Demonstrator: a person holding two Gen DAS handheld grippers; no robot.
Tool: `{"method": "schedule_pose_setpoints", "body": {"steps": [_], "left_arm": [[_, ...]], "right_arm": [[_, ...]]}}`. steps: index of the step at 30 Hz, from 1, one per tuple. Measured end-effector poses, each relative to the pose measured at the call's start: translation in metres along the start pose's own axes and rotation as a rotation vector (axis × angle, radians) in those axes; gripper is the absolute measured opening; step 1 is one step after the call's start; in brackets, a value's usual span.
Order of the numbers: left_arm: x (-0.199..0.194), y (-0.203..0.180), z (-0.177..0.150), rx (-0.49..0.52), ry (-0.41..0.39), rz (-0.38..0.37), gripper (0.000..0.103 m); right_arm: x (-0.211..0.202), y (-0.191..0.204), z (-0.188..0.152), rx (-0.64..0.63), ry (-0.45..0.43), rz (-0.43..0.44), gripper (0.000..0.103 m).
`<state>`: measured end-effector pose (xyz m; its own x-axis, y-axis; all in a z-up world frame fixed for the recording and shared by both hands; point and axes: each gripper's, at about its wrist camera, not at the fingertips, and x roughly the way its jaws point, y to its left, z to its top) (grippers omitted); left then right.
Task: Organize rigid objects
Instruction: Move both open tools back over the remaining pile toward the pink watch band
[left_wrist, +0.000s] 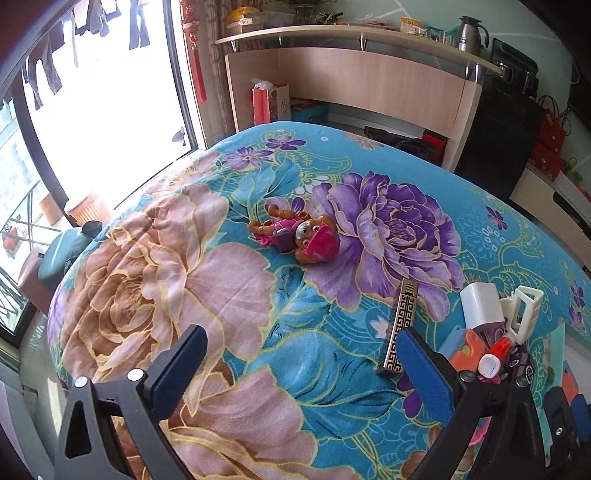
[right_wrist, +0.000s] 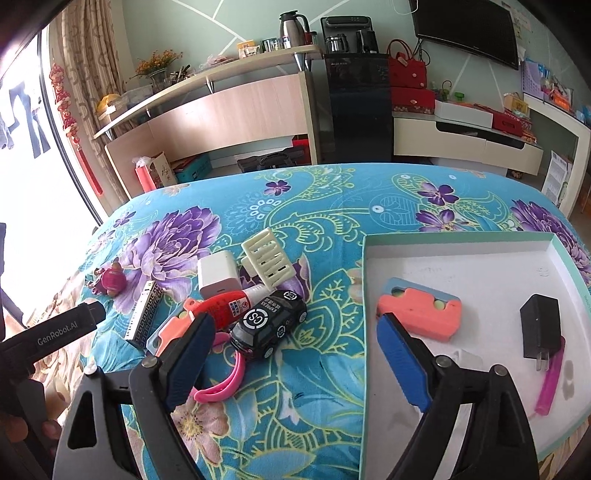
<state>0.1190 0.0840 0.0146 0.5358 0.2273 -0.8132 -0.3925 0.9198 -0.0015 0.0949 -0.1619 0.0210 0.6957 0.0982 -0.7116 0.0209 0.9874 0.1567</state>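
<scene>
A pink and brown toy pup (left_wrist: 295, 236) lies on the flowered bed cover, ahead of my open, empty left gripper (left_wrist: 299, 350); it shows small in the right wrist view (right_wrist: 112, 279). A gold-patterned harmonica (left_wrist: 399, 328) lies near the left gripper's right finger. My right gripper (right_wrist: 295, 336) is open and empty above the cover, between a pile and a white tray (right_wrist: 554, 424). The pile holds a black toy car (right_wrist: 267, 325), a red glue tube (right_wrist: 225, 308), a white charger (right_wrist: 218, 275), a cream rack (right_wrist: 267, 260) and a pink band (right_wrist: 225, 380). In the tray lie an orange foam block (right_wrist: 421, 314), a black charger (right_wrist: 540, 328) and a pink tube (right_wrist: 550, 384).
The bed edge falls away toward a bright window at left (left_wrist: 103, 110). A wooden shelf unit (right_wrist: 229, 107) and a black appliance (right_wrist: 360, 107) stand beyond the bed. The left gripper's body (right_wrist: 51, 332) reaches in at the left of the right wrist view.
</scene>
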Motion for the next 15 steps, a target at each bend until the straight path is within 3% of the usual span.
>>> {"method": "schedule_pose_setpoints", "body": {"steps": [15], "left_arm": [[0.019,0.03,-0.001,-0.052,0.06,-0.02,0.103]], "right_arm": [[0.022,0.045,-0.022,-0.126,0.086,0.069,0.089]]}}
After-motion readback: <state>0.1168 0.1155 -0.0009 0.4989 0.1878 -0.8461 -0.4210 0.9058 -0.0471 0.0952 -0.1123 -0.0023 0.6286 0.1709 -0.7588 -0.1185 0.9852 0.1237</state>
